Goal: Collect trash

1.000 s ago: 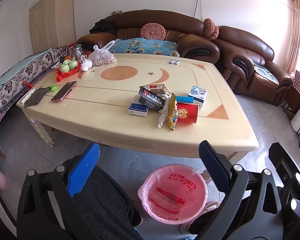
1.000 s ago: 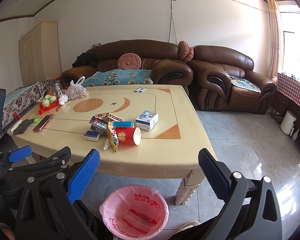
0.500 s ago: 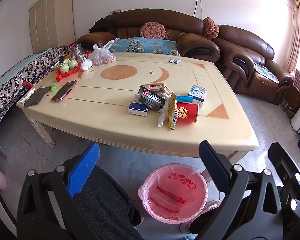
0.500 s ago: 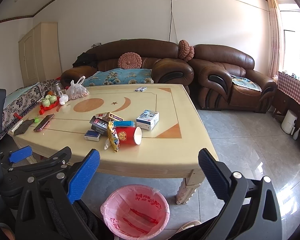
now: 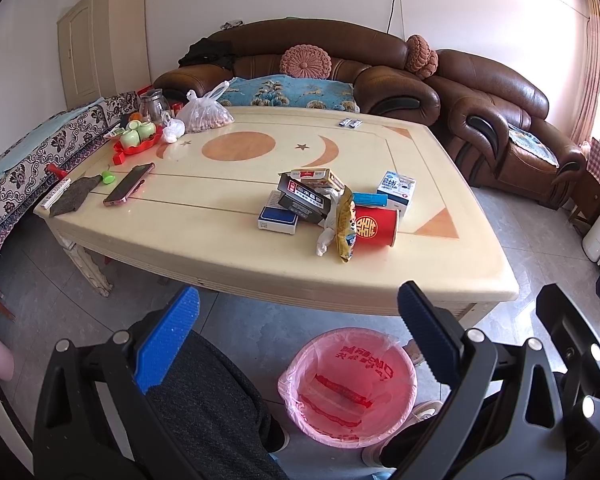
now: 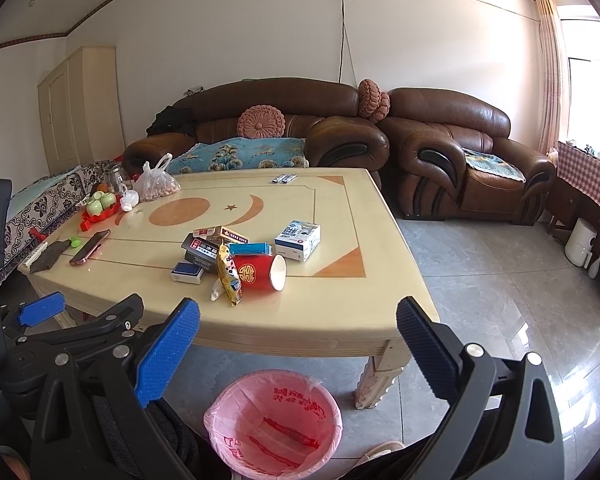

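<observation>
A pile of trash lies on the cream table [image 5: 204, 236]: a tipped red paper cup [image 5: 374, 227] [image 6: 258, 273], a yellow snack wrapper [image 5: 346, 226] [image 6: 229, 275], several small boxes [image 5: 302, 200] [image 6: 204, 246], a blue-white carton [image 5: 396, 188] [image 6: 298, 238]. A pink-lined trash bin [image 5: 346, 386] [image 6: 274, 420] stands on the floor below the table's near edge. My left gripper [image 5: 298, 330] is open and empty, held short of the table above the bin. My right gripper [image 6: 296, 338] is open and empty, likewise back from the table. The left gripper also shows in the right wrist view [image 6: 40, 308].
A phone [image 5: 129, 184], a grey cloth [image 5: 70, 200], a red tray with green cups [image 5: 138, 138], a glass jar and a plastic bag [image 5: 204, 114] sit on the table's far left. Brown sofas [image 5: 340, 68] stand behind. My dark-clothed knee [image 5: 204, 404] is below the left gripper.
Both views have shifted only very slightly; the grippers stay open and empty. Nothing on the table has moved.
</observation>
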### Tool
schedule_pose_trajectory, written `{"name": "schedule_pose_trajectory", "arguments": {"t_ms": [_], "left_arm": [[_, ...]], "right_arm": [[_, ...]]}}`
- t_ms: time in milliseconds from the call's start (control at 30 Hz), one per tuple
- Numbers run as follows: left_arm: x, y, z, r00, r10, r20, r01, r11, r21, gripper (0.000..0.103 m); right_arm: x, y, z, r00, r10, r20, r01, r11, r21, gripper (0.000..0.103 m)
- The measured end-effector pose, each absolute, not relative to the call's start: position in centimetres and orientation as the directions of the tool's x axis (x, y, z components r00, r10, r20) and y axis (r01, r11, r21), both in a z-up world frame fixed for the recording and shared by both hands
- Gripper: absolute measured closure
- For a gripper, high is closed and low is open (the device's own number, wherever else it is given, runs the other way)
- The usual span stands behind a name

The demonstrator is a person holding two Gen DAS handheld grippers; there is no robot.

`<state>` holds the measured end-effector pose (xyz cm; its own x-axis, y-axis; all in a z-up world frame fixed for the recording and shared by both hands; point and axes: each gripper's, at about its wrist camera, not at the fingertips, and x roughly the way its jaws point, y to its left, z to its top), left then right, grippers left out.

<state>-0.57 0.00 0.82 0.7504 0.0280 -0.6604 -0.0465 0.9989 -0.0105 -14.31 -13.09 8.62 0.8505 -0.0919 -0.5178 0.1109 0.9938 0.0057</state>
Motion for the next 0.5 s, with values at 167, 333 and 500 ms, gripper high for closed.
{"name": "schedule_pose_trajectory", "arguments": {"t_ms": [167, 333, 500], "left_arm": [[-0.5, 0.0, 0.8, 0.744, 0.029, -0.667, -0.046, 0.999, -0.008, 0.006], [-0.2, 0.0, 0.6, 0.736, 0.03, -0.676, -0.046, 0.999, -0.007, 0.006], [0.1, 0.2, 0.3, 0.727, 0.028, -0.686, -0.043, 0.999, -0.005, 0.006]], "right_arm": [[-14.1, -13.1, 8.4, 0.847, -0.087, -0.525, 0.109, 0.994, 0.01, 0.006], [-13.8, -13.1, 8.1, 0.841, -0.086, -0.535, 0.108, 0.994, 0.01, 0.006], [-13.3, -12.9, 7.6, 0.835, -0.079, -0.545, 0.1, 0.995, 0.009, 0.006]]}}
